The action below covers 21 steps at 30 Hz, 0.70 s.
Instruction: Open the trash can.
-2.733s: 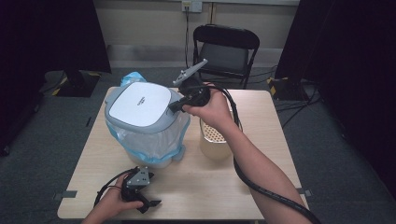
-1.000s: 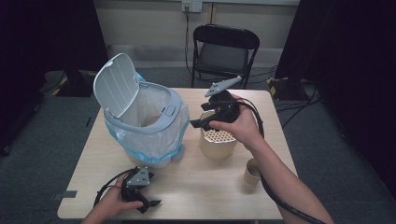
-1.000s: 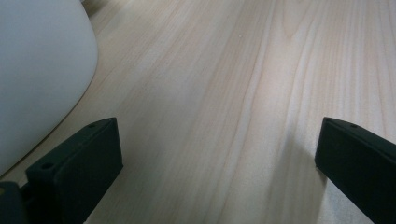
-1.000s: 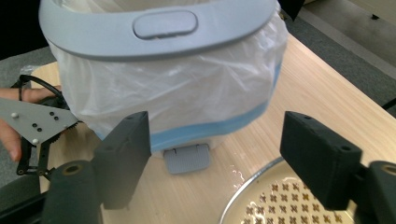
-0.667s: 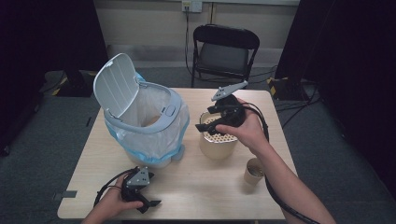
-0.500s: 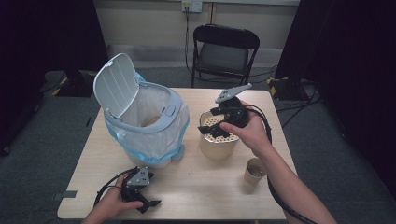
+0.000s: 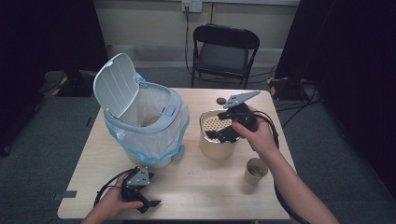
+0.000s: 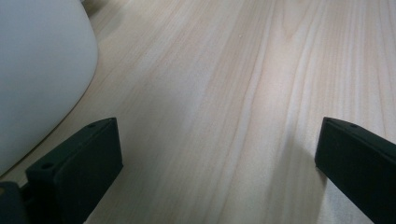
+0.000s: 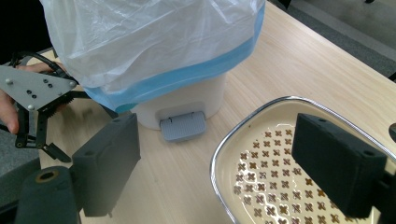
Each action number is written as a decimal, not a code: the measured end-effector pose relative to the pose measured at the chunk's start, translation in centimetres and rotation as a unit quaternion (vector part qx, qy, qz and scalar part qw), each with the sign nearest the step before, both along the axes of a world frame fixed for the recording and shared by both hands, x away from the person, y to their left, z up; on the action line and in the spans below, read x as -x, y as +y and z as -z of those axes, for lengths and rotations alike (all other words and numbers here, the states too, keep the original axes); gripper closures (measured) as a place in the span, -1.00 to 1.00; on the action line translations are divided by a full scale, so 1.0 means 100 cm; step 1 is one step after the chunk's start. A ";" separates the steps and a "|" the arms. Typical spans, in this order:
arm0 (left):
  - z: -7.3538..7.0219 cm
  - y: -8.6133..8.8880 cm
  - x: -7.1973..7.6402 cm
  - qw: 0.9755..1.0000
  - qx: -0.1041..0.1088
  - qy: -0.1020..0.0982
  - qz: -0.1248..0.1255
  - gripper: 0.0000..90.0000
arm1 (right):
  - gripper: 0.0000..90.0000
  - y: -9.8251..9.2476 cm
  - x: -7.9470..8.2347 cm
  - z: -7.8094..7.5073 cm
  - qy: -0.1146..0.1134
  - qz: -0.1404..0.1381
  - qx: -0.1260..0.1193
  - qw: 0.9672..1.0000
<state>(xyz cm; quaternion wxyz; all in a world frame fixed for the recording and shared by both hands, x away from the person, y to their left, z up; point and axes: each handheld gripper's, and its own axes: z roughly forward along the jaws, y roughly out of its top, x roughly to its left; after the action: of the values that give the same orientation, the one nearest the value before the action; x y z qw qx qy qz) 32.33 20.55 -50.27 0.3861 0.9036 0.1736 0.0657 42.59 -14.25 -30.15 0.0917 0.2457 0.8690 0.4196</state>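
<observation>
Wooden table: the right gripper, jaws wide and empty, straddles the near rim of the perforated strainer tub directly below, right of the lidded bin; the left gripper, open, rests far off.

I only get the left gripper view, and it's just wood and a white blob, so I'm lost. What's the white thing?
Observer: That is the base of a white bin lined with a plastic bag. Its lid stands open.
Operator: Where's my other gripper?
Observer: The right gripper hangs over a perforated cream container. Its jaws have just been opening, and the rim lies between them.
Operator: Anything else on the table?
Observer: A paper cup, beside the right forearm.
</observation>
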 end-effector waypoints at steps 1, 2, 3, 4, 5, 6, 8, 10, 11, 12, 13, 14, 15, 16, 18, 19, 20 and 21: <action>0.000 0.000 0.000 1.000 0.000 0.000 0.000 -1.00 | -0.67 -0.002 0.001 0.000 -0.001 0.000 -0.002 1.000; 0.000 0.000 0.000 1.000 0.000 0.000 0.000 -1.00 | -0.67 -0.004 0.001 0.001 -0.002 0.003 -0.003 1.000; 0.000 0.000 0.000 1.000 0.002 0.000 0.000 -1.00 | -0.67 -0.007 0.002 0.002 -0.005 0.004 -0.005 1.000; 0.000 0.000 0.000 1.000 0.001 0.000 0.000 -1.00 | -0.67 -0.009 0.002 0.002 -0.005 0.004 -0.005 1.000; 0.000 0.000 0.000 1.000 0.002 0.000 0.000 -1.00 | -0.67 -0.011 0.002 0.003 -0.006 0.006 -0.005 1.000; 0.000 0.000 0.000 1.000 0.002 0.000 0.000 -1.00 | -0.67 -0.014 0.002 0.004 -0.010 0.005 -0.005 1.000; 0.000 0.000 0.000 1.000 0.001 0.000 0.000 -1.00 | -0.67 -0.018 0.003 0.006 -0.014 0.005 -0.005 1.000; 0.000 0.000 0.000 1.000 0.000 0.000 0.000 -1.00 | -0.67 -0.022 0.003 0.009 -0.016 0.004 0.001 1.000; 0.000 0.000 0.000 1.000 0.000 0.000 0.000 -1.00 | -0.67 -0.023 0.004 0.011 -0.017 0.002 0.004 1.000; 0.000 0.000 0.000 1.000 0.000 0.000 0.000 -1.00 | -0.67 -0.024 0.004 0.012 -0.016 0.000 0.007 1.000; 0.000 0.000 0.000 1.000 0.000 0.000 0.000 -1.00 | -0.67 -0.025 0.005 0.013 -0.018 -0.001 0.009 1.000; 0.000 0.000 0.000 1.000 0.000 0.000 0.000 -1.00 | -0.67 -0.026 0.005 0.014 -0.019 -0.004 0.007 1.000; 0.000 0.000 0.000 1.000 0.000 0.000 0.000 -1.00 | -0.67 -0.027 0.005 0.015 -0.017 -0.005 0.005 1.000; 0.000 0.000 0.000 1.000 0.000 0.000 0.000 -1.00 | -0.67 -0.028 0.006 0.016 -0.016 -0.005 0.001 1.000; 0.000 0.000 0.000 1.000 0.000 0.000 0.000 -1.00 | -0.67 -0.030 0.007 0.018 -0.015 -0.010 -0.002 1.000; 0.000 0.000 0.000 1.000 0.000 0.000 0.000 -1.00 | -0.67 -0.032 0.008 0.019 -0.012 -0.009 -0.005 1.000; 0.000 0.000 0.000 1.000 0.001 0.000 0.000 -1.00 | -0.67 -0.033 0.008 0.021 -0.008 -0.010 -0.006 1.000; 0.000 0.000 0.000 1.000 0.000 0.000 0.000 -1.00 | -0.67 -0.035 0.009 0.022 -0.007 -0.010 -0.006 1.000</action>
<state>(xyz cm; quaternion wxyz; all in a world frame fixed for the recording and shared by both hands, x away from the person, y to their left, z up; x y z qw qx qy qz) 32.33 20.55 -50.27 0.3863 0.9034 0.1739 0.0657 41.73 -17.75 -32.34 0.0923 0.2348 0.8681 0.4276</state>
